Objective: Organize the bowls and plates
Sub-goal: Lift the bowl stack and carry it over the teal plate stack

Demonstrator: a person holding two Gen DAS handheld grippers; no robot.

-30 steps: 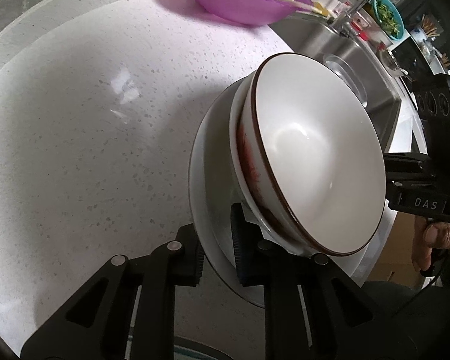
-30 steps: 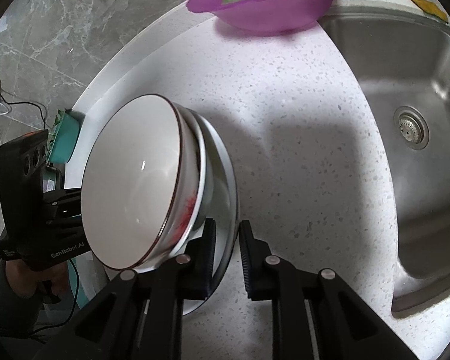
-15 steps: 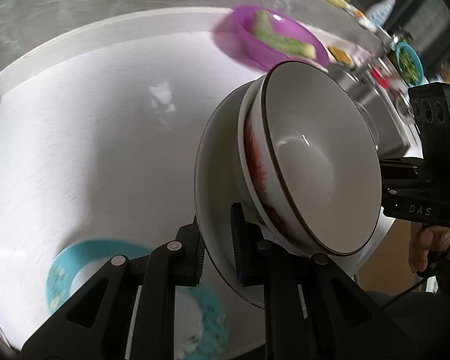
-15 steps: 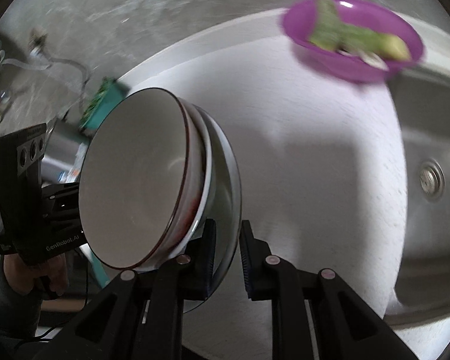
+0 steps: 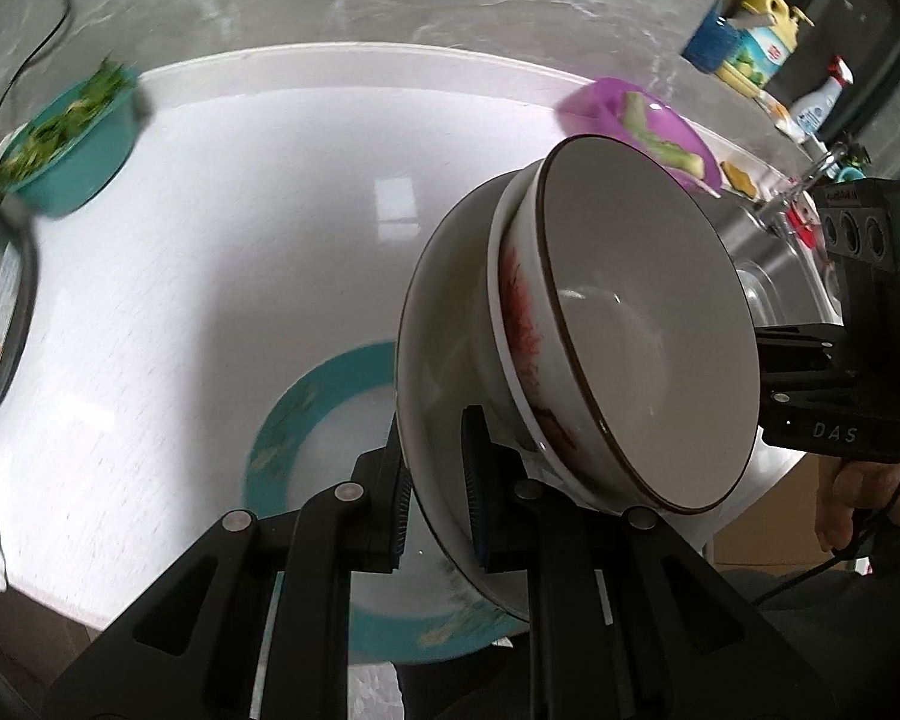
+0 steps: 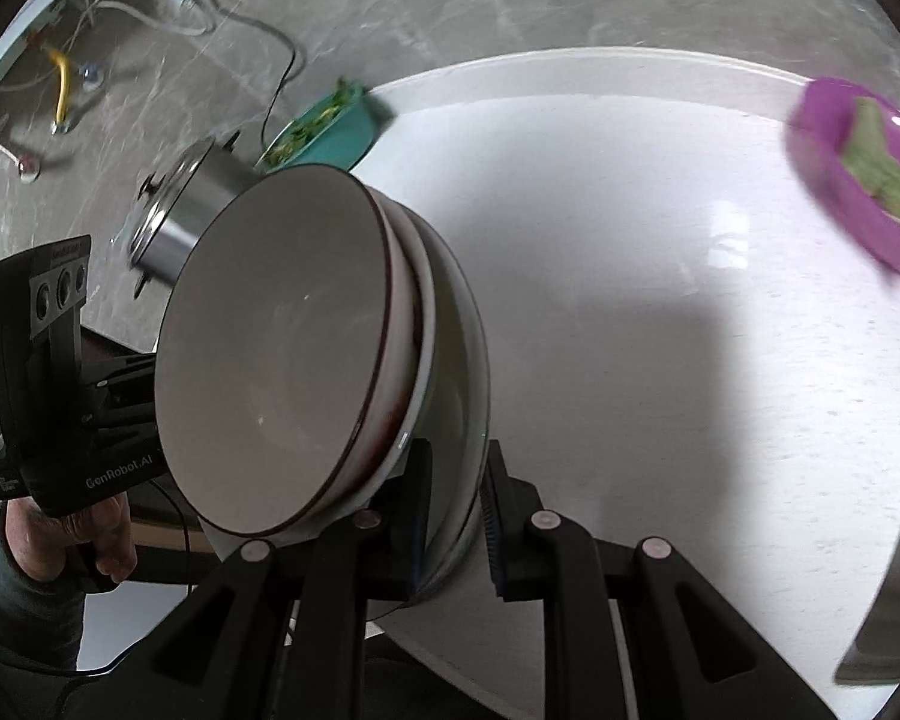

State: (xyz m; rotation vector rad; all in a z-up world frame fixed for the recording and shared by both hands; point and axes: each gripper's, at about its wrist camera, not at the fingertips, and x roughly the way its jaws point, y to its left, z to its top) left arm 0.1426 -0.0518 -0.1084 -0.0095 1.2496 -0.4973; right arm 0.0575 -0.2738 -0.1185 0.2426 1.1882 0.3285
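Note:
A white plate (image 5: 432, 324) carries two nested bowls: a white bowl with red smears (image 5: 513, 324) and, inside it, a white brown-rimmed bowl (image 5: 648, 336). My left gripper (image 5: 435, 480) is shut on the plate's rim. My right gripper (image 6: 453, 510) is shut on the opposite rim of the same plate (image 6: 462, 372), with the brown-rimmed bowl (image 6: 270, 360) facing left in that view. The stack hangs in the air above a teal-rimmed plate (image 5: 282, 420) lying on the white counter (image 5: 210, 252).
A teal bowl of greens (image 5: 72, 144) and a steel pot (image 6: 186, 216) stand at the counter's left. A purple bowl with vegetable pieces (image 5: 654, 132) stands at the back right, beside the sink and tap (image 5: 804, 180). Bottles (image 5: 756, 42) line the wall.
Both grippers have carried the plate and bowls leftward, away from the sink. The teal-rimmed plate, teal bowl and pot have come into view.

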